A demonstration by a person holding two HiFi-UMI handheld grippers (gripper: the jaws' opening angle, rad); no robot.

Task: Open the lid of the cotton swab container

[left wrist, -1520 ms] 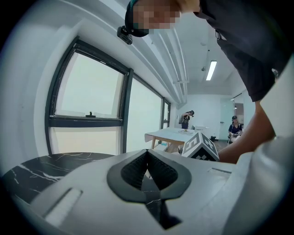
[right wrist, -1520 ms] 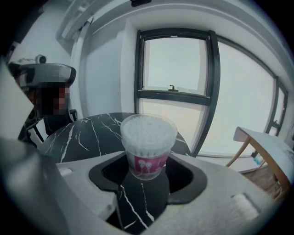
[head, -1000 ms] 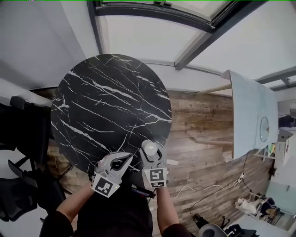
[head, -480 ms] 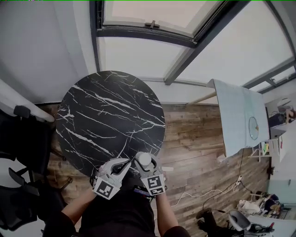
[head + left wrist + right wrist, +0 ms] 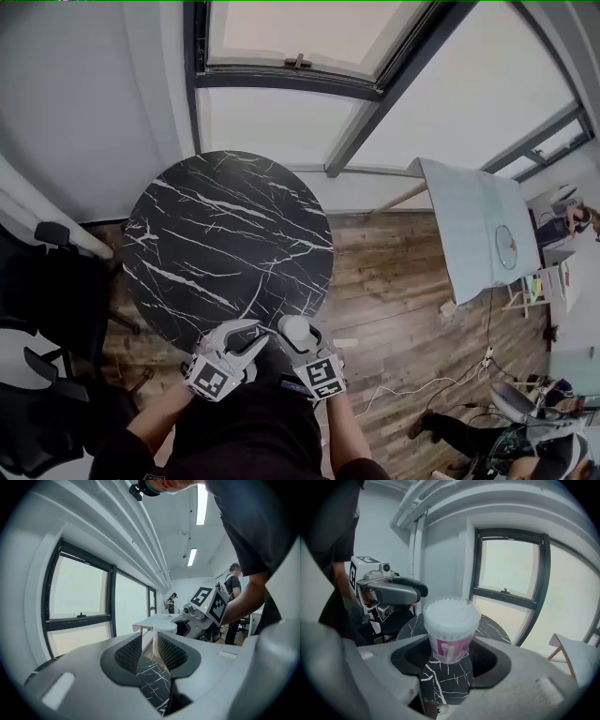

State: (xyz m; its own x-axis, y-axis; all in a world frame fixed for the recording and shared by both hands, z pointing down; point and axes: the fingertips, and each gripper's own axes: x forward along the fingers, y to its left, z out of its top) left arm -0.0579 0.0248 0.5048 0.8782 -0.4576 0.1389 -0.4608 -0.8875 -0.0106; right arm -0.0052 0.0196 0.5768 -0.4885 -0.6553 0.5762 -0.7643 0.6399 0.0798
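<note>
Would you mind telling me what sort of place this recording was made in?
Likely an office or lab workroom: round black marble table beside large windows, wooden floor, white worktable.

Cotton swab container [image 5: 451, 625] between right tool [image 5: 301, 337] jaws; left tool [image 5: 251, 333] just left; table [image 5: 225, 234] beyond, window [image 5: 291, 37] behind.

- The left gripper [image 5: 151, 645] fills the lower frame. Its jaws have just been opening and now stand a narrow gap apart, with nothing pressed between the ribbed pads [image 5: 129, 652].
- Through the gap, the black marble table [image 5: 152, 681] shows below.
- Beyond the jaw tips stands the white cotton swab container [image 5: 161, 628].
- The container sits at the front of the right gripper [image 5: 180, 626], below its marker cube [image 5: 211, 605].
- A dark-framed window [image 5: 77, 602] fills the left side.
</note>
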